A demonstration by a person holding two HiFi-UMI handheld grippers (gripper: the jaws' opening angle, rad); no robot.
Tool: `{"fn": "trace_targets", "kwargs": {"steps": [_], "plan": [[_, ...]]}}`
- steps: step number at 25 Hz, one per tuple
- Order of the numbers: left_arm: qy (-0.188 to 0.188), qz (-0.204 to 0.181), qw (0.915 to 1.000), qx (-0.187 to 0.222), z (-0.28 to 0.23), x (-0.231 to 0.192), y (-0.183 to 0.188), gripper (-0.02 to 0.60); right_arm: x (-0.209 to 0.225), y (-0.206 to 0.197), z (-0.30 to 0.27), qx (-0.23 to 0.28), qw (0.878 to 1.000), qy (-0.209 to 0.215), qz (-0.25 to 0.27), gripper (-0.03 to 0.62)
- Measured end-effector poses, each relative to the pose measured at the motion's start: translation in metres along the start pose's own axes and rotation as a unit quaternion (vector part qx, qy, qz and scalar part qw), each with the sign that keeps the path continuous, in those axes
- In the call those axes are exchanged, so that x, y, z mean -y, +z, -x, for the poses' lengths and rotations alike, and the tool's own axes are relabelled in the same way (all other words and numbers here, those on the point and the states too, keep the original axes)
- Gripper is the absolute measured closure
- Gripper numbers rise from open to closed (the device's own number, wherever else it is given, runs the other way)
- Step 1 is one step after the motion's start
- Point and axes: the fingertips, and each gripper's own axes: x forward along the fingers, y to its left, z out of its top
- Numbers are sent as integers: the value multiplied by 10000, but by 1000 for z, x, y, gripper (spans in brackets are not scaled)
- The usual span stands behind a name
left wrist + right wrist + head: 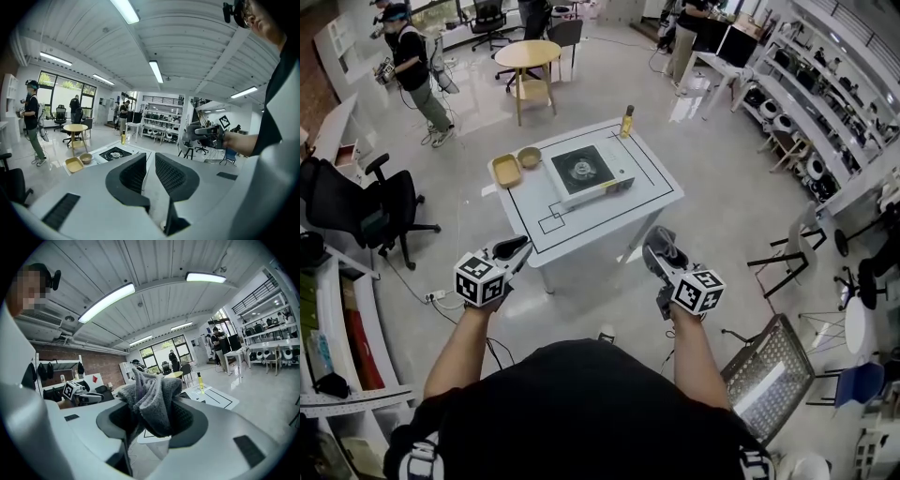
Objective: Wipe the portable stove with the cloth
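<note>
The portable stove [581, 171] with a black top sits on a white table [609, 220] ahead of me. It also shows small in the left gripper view, where the stove [115, 153] lies beyond the jaws. My right gripper [661, 248] hangs in the air off the table's near right corner, shut on a bunched grey cloth [152, 399] that sticks up from the right gripper [154, 420]. My left gripper [516, 249] is held off the near left corner. The left gripper [149, 171] is shut to a narrow slit, with nothing in it.
A yellow tray [505, 171] and a bowl [529, 157] lie left of the stove, and a yellow bottle [627, 121] stands at the far right corner. A black office chair [366, 206] is at left, a wire chair [773, 370] at right, and a round table [528, 54] behind.
</note>
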Motion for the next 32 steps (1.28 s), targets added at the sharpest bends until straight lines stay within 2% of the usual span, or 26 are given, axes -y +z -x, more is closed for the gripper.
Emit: {"fn": "trace_targets", "kwargs": {"steps": [7,13,18,23,32], "plan": [[232,83,9997,40,-69,-15,27,505,70,28,-38,-199,9995,243,24,382],[514,199,9985,13,-108,-21,42,505,116,47,-61,-352,9980,524,50,382],[750,255,9968,81,-136,-24,57,505,147,61,-76,-448,9959,782,88,382],[939,306,9951,87,-165,-19,57,505,181,65,-86,-526,9936,984,152,382],[1161,286,9928,45,-193,-6,70,505,221,69,-84,-576,9913,1182,64,382]]}}
